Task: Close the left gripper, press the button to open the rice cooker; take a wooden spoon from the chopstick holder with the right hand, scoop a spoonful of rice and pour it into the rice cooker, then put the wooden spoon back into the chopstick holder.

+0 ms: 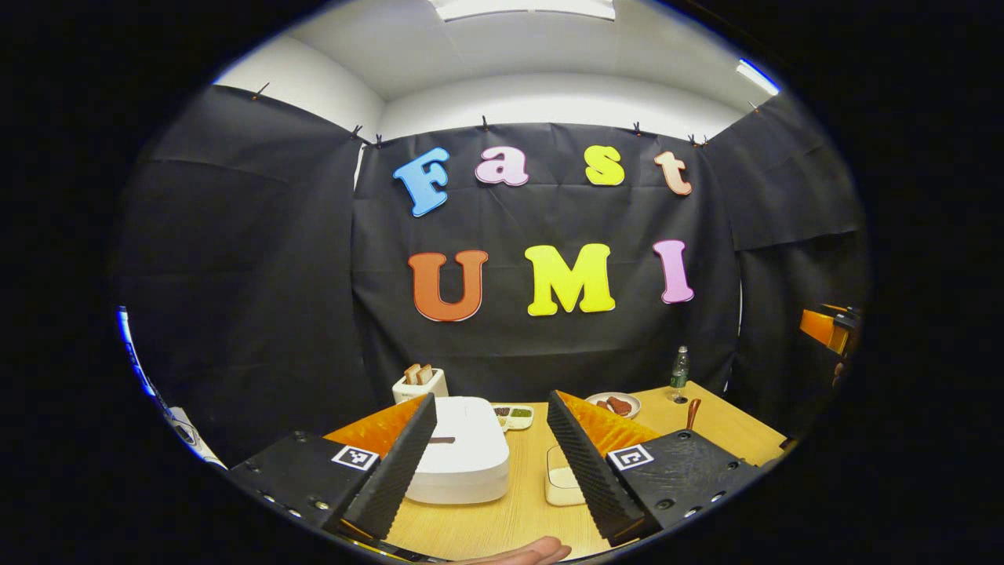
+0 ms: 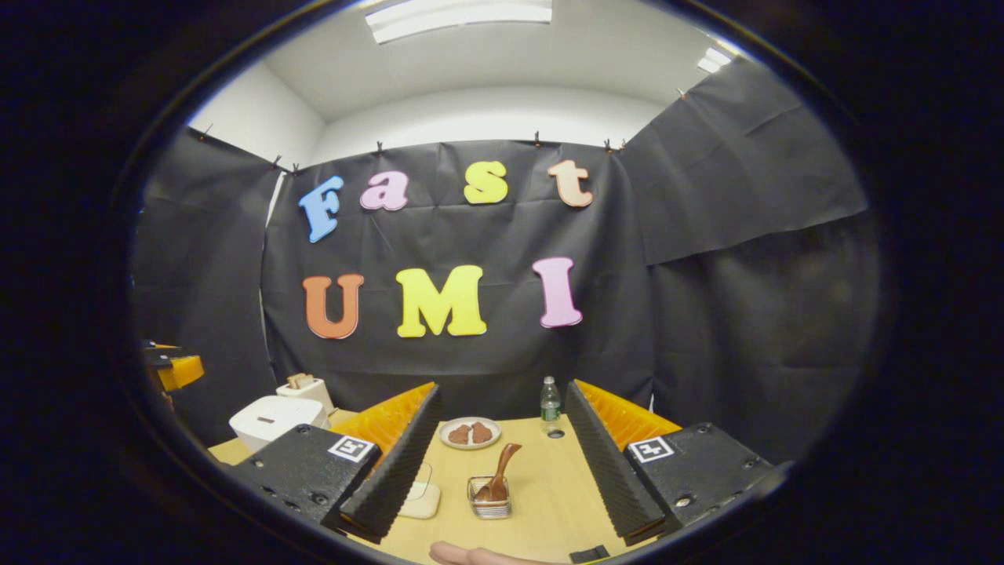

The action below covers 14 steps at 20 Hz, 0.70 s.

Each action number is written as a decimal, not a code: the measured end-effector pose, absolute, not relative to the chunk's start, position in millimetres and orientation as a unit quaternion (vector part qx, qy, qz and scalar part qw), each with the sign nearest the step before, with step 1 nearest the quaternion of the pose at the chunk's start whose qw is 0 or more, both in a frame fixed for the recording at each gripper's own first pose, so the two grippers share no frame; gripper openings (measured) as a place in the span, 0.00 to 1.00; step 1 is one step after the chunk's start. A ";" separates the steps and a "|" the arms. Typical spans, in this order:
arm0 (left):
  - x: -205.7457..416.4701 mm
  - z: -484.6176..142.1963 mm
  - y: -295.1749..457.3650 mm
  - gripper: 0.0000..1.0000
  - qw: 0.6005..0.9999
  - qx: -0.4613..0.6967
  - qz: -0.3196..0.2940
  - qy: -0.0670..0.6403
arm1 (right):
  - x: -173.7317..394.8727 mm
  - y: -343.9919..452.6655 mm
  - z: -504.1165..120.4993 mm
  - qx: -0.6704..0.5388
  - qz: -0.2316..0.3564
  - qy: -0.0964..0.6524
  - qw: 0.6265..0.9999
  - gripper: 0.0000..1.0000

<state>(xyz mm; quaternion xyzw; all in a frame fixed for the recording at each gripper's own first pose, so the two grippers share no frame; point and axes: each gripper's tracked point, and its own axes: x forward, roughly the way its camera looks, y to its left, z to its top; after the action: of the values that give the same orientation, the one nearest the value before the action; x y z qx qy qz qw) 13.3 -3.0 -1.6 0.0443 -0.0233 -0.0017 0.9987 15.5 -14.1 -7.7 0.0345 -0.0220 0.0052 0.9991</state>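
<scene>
A white rice cooker (image 1: 463,455) with its lid down sits on the wooden table (image 1: 502,526), straight ahead of my left gripper (image 1: 490,398), which is open and held above the table short of it. A pale tub of rice (image 1: 561,482) stands just right of the cooker, partly hidden by a finger. In the right gripper view, the wooden spoon (image 2: 502,469) leans in a small wire chopstick holder (image 2: 490,502), ahead of and below my open right gripper (image 2: 502,388). The cooker (image 2: 276,420) appears far left there, and the rice tub (image 2: 422,496) beside the holder.
At the back of the table stand a toaster (image 1: 420,383) with bread, a small condiment tray (image 1: 514,416), a plate of food (image 1: 616,404) and a water bottle (image 1: 679,373). A person's fingertip (image 1: 522,553) shows at the near edge.
</scene>
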 end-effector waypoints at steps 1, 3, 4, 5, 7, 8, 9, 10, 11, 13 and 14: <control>14.9 -1.6 -1.9 0.86 0.998 0.051 0.000 -0.023 | 17.5 -15.3 -9.1 0.036 0.004 -0.021 0.999 1.00; 15.9 -2.3 -5.4 0.75 0.998 0.062 -0.006 -0.025 | 21.6 -16.5 -12.0 0.030 0.003 -0.019 0.999 1.00; 17.4 0.7 -4.3 0.74 0.997 0.064 -0.005 -0.032 | 23.6 -17.4 -13.0 0.024 0.001 -0.020 1.000 1.00; 16.8 3.7 -2.6 0.71 0.997 0.064 -0.001 -0.040 | 25.7 -18.8 -13.6 0.018 -0.001 -0.021 1.000 1.00; 17.6 0.8 3.5 0.69 0.997 0.059 0.005 -0.045 | 29.6 -21.8 -17.3 0.013 -0.006 -0.022 1.000 1.00; 16.2 -1.5 3.7 0.69 0.998 0.054 0.009 -0.043 | 31.9 -21.4 -20.5 0.013 -0.006 -0.021 1.000 1.00; 18.4 -3.7 5.3 0.55 0.998 0.047 0.008 -0.042 | 34.1 -21.5 -23.7 0.014 -0.005 -0.020 1.000 1.00; 20.4 -5.2 7.3 0.41 0.998 0.043 0.008 -0.039 | 37.6 -23.0 -28.5 0.014 -0.006 -0.017 1.000 1.00; 21.7 -6.1 10.2 0.35 0.998 0.045 0.009 -0.038 | 40.6 -23.6 -32.6 0.013 -0.007 -0.013 1.000 1.00; 29.6 -9.1 19.8 0.38 0.998 0.049 0.016 -0.037 | 49.5 -23.9 -41.1 0.009 -0.010 -0.006 1.000 1.00; 34.4 -15.3 24.8 0.39 0.998 0.050 0.020 -0.030 | 53.5 -24.2 -46.8 0.006 -0.012 -0.002 1.000 1.00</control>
<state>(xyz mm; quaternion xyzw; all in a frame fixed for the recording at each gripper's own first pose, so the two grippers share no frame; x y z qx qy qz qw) 34.4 24.8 -15.3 0.0505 -0.0303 0.0199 0.9981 53.5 -24.2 -46.8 0.0064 -0.0019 -0.0118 0.9999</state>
